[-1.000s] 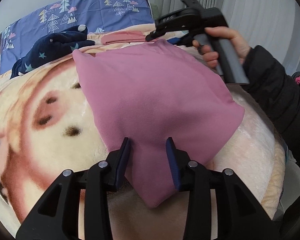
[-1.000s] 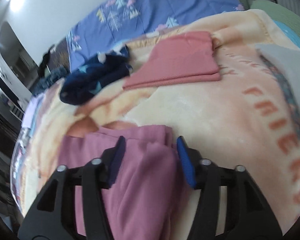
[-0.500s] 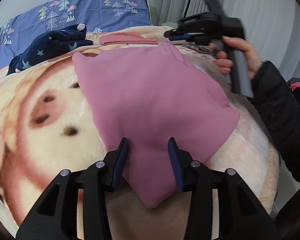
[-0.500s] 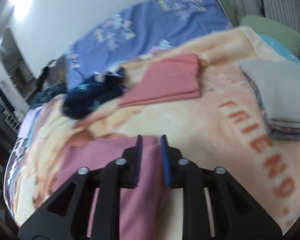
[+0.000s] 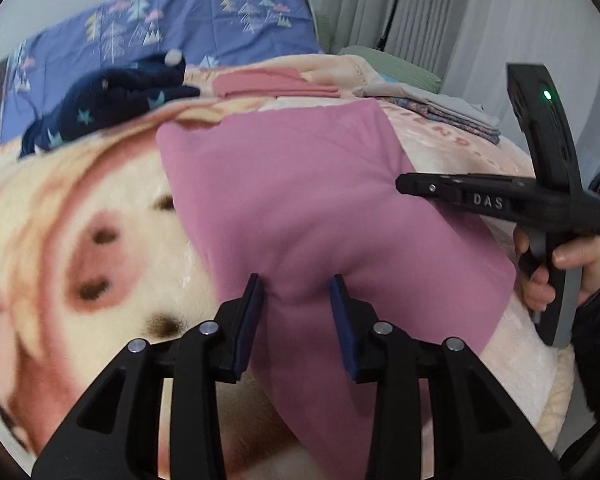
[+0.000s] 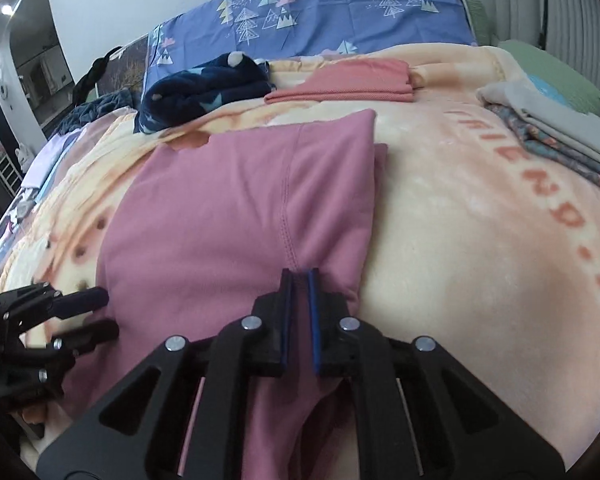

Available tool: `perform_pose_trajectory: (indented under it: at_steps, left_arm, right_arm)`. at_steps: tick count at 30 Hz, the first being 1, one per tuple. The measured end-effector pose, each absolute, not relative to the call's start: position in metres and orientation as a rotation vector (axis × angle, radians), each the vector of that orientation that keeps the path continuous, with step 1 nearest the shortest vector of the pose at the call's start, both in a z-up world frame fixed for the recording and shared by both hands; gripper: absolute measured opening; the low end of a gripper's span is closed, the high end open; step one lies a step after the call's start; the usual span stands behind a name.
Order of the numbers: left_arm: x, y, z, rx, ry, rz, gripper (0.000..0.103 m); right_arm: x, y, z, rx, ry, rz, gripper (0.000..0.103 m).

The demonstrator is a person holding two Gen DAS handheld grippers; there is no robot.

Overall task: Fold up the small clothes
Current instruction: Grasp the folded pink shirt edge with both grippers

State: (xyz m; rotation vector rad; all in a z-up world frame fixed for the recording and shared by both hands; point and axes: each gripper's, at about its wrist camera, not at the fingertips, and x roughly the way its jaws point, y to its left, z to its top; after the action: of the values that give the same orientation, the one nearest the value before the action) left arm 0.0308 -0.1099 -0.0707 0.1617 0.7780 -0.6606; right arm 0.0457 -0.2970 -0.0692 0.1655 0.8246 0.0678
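A pink garment [image 5: 300,200] [image 6: 220,208] lies spread on the plush blanket [image 5: 80,220] [image 6: 480,220]. My left gripper [image 5: 294,292] is at its near narrow end. The cloth is bunched between the blue pads, which are closing and press on it. In the right wrist view the left gripper [image 6: 104,314] shows at the garment's left edge. My right gripper [image 6: 299,276] pinches the garment beside its stitched seam, with the jaws nearly together and closing. From the left wrist view the right gripper [image 5: 404,186] reaches over the garment's right side, held by a hand [image 5: 560,272].
At the back lie a navy star-print garment [image 5: 112,108] [image 6: 204,92], a folded coral piece [image 5: 272,86] [image 6: 352,80] and a stack of folded grey and patterned clothes [image 5: 440,114] [image 6: 560,132]. A blue tree-print pillow [image 5: 180,28] [image 6: 320,12] leans behind them.
The right gripper came from the garment's far corner back toward its right side, and its jaws went from wide to nearly together on the cloth. The left gripper shifted slightly, still holding the near end.
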Motion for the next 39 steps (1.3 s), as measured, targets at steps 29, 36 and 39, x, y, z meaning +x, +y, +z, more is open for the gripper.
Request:
perform_pose_trajectory:
  at_steps: [29,36,39]
  left_arm:
    - [0.118,-0.084,-0.064,-0.117,0.961,-0.642,0.060]
    - [0.133,-0.083,-0.083,-0.185,1.016,-0.678,0.060]
    - [0.138,-0.086,-0.087,-0.192,1.023,-0.686,0.060]
  right_arm:
    - [0.046,-0.363,-0.062,0.514,0.855,0.192,0.054]
    - [0.068,-0.361,-0.076,0.525,0.899,0.245,0.055]
    - [0.075,-0.363,-0.078,0.530,0.898,0.271,0.055]
